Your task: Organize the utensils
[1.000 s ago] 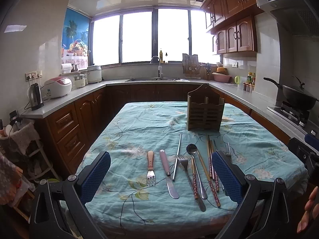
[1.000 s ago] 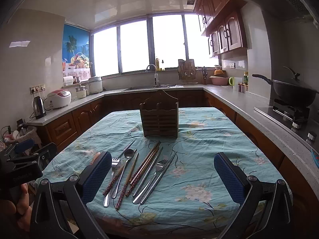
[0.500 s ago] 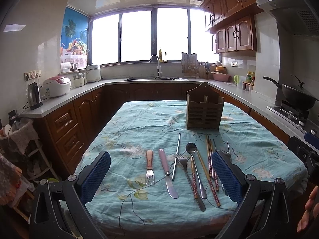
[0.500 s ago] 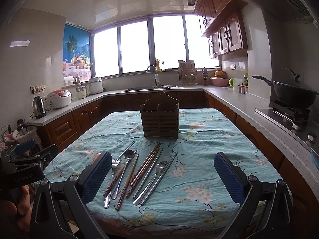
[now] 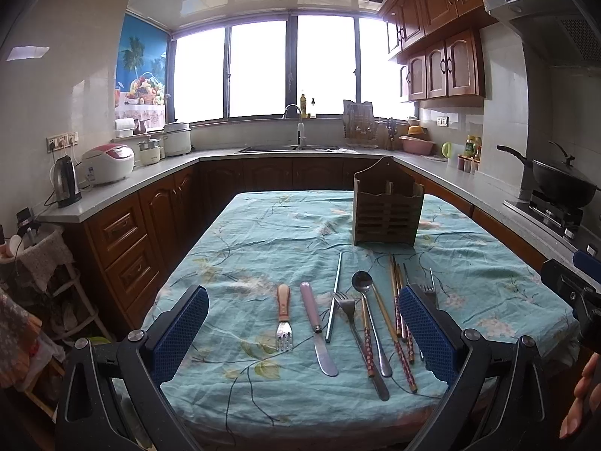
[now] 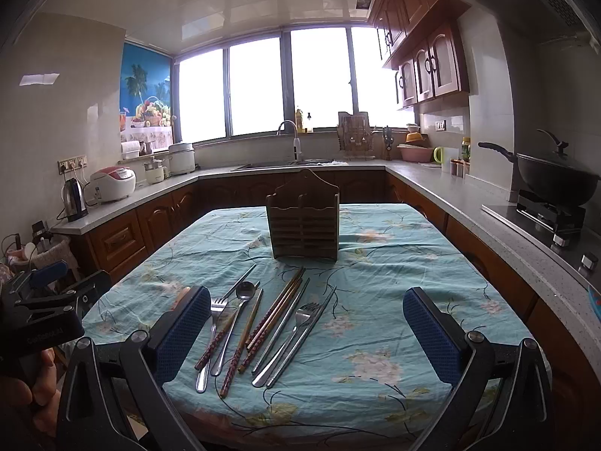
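Observation:
Several utensils lie in a row on the teal flowered tablecloth (image 5: 263, 233): a wooden-handled fork (image 5: 283, 312), a pink-handled knife (image 5: 317, 325), a steel chopstick (image 5: 335, 297), a spoon (image 5: 370, 315) and patterned chopsticks (image 5: 398, 323). Behind them stands a slatted wooden utensil holder (image 5: 387, 212), also central in the right wrist view (image 6: 303, 225). My left gripper (image 5: 302, 332) hangs open above the table's near edge, empty. My right gripper (image 6: 306, 336) is open and empty too, with a steel fork (image 6: 300, 319) and chopsticks (image 6: 276, 312) between its fingers' lines.
Wooden cabinets and a grey counter (image 5: 124, 188) wrap around the table. A kettle (image 5: 65, 182) and rice cooker (image 5: 109, 161) sit left; a wok (image 6: 556, 180) on a stove sits right. The sink (image 5: 289, 146) is under the window.
Both views have shifted only slightly; the left one has risen a little. No utensil has moved and both grippers stay open.

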Demonstrator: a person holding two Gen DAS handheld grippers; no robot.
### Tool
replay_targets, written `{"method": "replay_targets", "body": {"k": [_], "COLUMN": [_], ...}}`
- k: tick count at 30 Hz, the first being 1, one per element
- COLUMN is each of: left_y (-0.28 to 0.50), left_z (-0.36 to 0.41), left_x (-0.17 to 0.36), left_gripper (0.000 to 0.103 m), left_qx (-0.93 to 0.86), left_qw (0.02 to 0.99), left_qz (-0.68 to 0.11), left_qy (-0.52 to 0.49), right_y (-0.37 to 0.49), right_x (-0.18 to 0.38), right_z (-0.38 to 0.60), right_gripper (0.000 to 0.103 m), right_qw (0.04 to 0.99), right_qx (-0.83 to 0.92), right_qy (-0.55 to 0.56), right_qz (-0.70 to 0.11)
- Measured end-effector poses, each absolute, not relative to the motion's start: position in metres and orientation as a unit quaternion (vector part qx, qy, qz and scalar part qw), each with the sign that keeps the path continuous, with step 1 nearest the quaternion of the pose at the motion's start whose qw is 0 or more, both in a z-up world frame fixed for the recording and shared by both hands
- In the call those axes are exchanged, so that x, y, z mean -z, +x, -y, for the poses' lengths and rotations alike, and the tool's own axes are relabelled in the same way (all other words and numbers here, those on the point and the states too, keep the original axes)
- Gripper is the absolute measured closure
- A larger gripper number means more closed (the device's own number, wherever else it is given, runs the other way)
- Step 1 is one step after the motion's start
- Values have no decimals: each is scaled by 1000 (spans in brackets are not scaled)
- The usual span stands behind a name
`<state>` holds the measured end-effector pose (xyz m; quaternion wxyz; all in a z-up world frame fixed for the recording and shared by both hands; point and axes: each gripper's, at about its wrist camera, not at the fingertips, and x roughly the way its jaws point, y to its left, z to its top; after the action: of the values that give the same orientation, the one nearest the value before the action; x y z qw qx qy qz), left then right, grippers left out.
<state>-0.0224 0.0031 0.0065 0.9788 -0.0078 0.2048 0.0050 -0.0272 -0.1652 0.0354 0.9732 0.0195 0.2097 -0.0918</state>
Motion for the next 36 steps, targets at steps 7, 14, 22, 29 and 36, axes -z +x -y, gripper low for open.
{"method": "replay_targets", "body": {"k": [7, 14, 22, 29, 36], "left_y": [-22, -22, -22, -15, 10], "left_z": [-1, 0, 1, -1, -11], "left_x": [-4, -3, -2, -1, 3], "left_gripper": [1, 1, 1, 1, 1], "left_qx": [-5, -5, -6, -1, 11], "left_qw": [979, 979, 979, 976, 966], "left_qz": [-204, -204, -205, -217, -257], "left_qy": [-6, -5, -4, -12, -34], "right_y": [-27, -27, -27, -26, -15], "right_x": [-35, -35, -36, -35, -31], "right_z": [165, 164, 163, 162, 164], "right_gripper": [0, 0, 0, 0, 0], "right_qw": [973, 973, 974, 973, 971], "right_qx": [92, 93, 92, 92, 90], "right_qy": [19, 19, 18, 19, 21], "right_qz": [-209, -209, -208, -208, -223]}}
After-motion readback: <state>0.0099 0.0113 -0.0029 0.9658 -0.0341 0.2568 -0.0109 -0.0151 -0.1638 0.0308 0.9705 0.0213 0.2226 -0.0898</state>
